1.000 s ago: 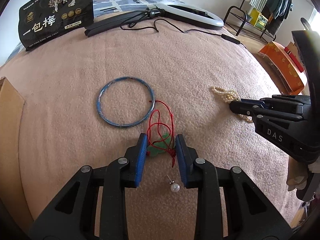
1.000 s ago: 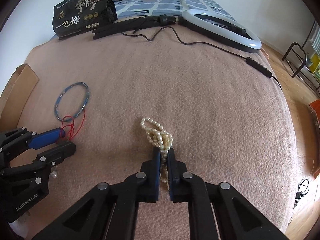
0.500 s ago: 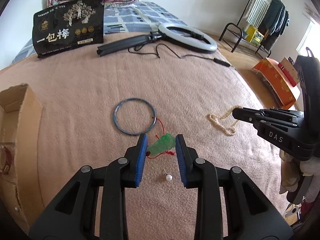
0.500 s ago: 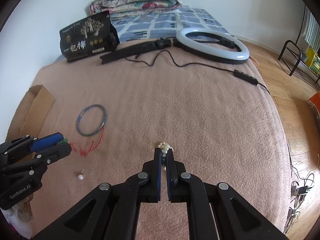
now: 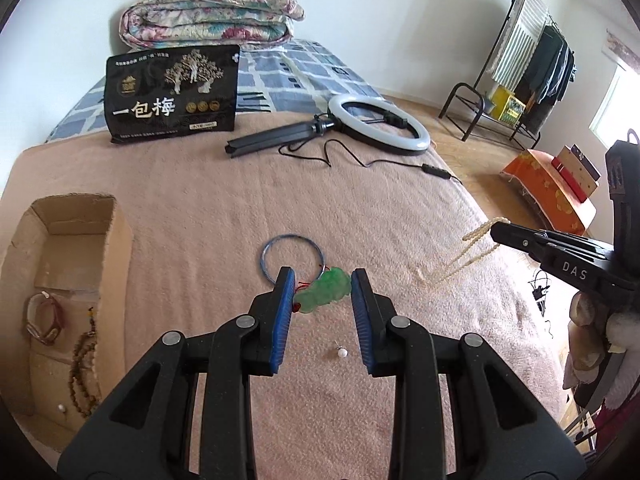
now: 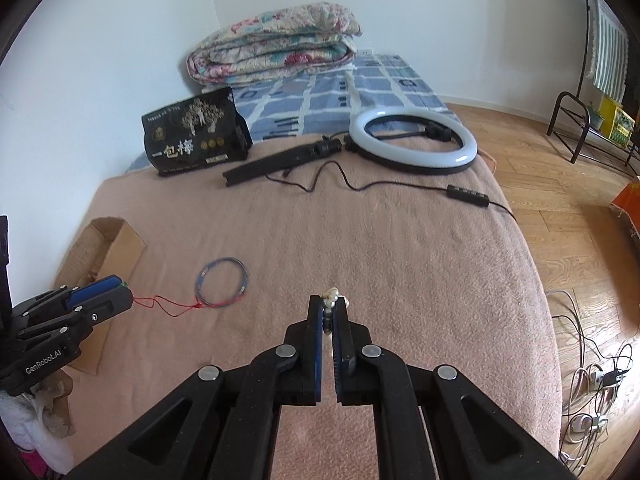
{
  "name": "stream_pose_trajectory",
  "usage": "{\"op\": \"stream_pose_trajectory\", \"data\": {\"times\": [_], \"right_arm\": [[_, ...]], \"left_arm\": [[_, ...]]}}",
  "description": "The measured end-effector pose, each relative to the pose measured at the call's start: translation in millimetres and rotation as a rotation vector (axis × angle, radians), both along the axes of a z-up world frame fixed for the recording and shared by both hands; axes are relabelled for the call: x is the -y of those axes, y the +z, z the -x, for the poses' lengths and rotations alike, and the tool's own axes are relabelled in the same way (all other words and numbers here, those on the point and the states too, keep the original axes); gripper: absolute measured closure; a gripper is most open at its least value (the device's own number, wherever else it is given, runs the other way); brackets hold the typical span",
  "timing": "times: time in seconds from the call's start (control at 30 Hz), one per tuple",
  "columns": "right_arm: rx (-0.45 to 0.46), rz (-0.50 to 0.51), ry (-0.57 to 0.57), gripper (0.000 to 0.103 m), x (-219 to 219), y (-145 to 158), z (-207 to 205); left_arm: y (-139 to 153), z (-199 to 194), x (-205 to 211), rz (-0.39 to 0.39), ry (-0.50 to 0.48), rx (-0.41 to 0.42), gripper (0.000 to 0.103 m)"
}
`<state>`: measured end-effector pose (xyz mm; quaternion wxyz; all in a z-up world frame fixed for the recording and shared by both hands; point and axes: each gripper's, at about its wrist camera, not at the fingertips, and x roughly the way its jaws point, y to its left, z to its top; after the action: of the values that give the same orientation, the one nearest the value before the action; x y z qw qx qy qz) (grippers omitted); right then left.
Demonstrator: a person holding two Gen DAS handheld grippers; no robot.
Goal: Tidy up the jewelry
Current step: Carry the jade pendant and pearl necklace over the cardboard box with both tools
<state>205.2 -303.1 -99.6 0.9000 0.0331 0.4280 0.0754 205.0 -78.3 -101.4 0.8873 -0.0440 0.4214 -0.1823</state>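
Note:
My left gripper (image 5: 322, 280) is shut on a green jade pendant (image 5: 325, 291), held above the pink blanket (image 5: 360, 208). Its red cord (image 6: 168, 304) trails toward the blue bangle (image 5: 294, 235), which lies flat just beyond. A small pearl stud (image 5: 342, 353) rests on the blanket under the left fingers. To the right, my right gripper (image 6: 329, 305) is shut on a pearl necklace (image 6: 331, 293); the strand (image 5: 460, 260) hangs below its tip (image 5: 496, 227). The left gripper (image 6: 116, 293) shows at the left edge of the right wrist view.
An open cardboard box (image 5: 118, 264) at the left holds bracelets (image 5: 42, 318) and a bead string (image 5: 84, 368). Farther back lie a black snack bag (image 5: 172, 96), a ring light (image 5: 380, 124) with its cable (image 6: 468, 194) and a folded quilt (image 5: 212, 12). The bed's right edge drops to wooden floor (image 6: 580, 208).
Both grippers have risen, lifting the pendant and the pearl necklace off the blanket. The views have widened, and the cardboard box has come into sight at the left.

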Motion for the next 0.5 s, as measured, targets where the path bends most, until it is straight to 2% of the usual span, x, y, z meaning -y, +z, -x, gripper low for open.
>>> {"op": "stream_pose_trajectory", "data": {"times": [0.5], "right_arm": [[0.096, -0.047, 0.08, 0.102, -48.5, 46.1, 25.3]], "left_arm": [[46.7, 28.1, -57.6, 0.037, 0.064, 0.091, 0.075]]}}
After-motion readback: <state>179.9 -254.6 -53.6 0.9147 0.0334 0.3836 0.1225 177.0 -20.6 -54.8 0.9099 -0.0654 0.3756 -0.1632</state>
